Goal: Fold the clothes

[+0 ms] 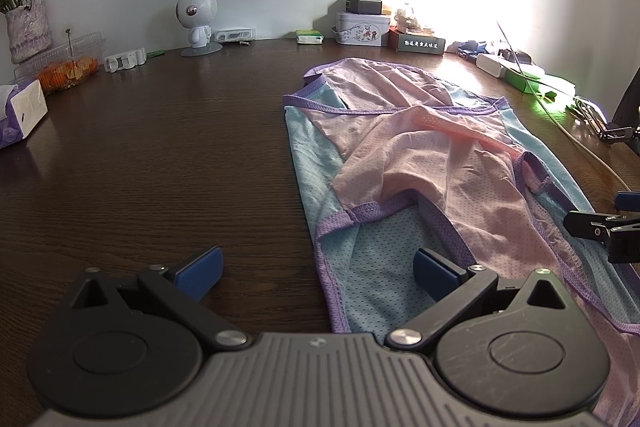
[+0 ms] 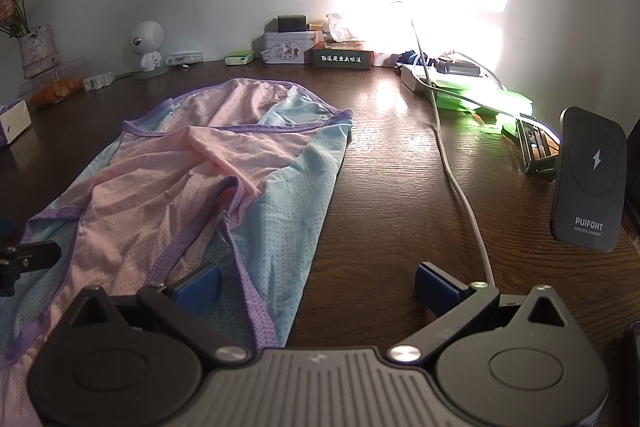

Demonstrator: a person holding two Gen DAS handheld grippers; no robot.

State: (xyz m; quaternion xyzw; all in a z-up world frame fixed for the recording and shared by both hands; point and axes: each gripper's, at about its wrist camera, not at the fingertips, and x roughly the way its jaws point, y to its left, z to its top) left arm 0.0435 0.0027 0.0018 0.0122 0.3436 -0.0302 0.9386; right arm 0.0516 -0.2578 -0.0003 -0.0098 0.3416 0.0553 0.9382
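Note:
A pink and light-blue mesh garment (image 1: 420, 163) with purple trim lies partly folded lengthwise on the dark wooden table (image 1: 160, 155). My left gripper (image 1: 316, 273) is open over the garment's near left edge, its right pad above the blue fabric and its left pad above bare wood. In the right wrist view the same garment (image 2: 192, 179) stretches away at the left. My right gripper (image 2: 318, 285) is open over the garment's near right edge, its left pad above the cloth. The right gripper's tip (image 1: 600, 227) shows at the left view's right edge.
Along the back wall stand a vase (image 1: 28, 27), a fruit box (image 1: 64, 67), a white robot figure (image 1: 198, 21), a tin (image 1: 362, 27) and small boxes. A tissue box (image 1: 20, 113) sits far left. A white cable (image 2: 460, 187), green items (image 2: 480, 103) and a wireless charger (image 2: 588, 179) crowd the right.

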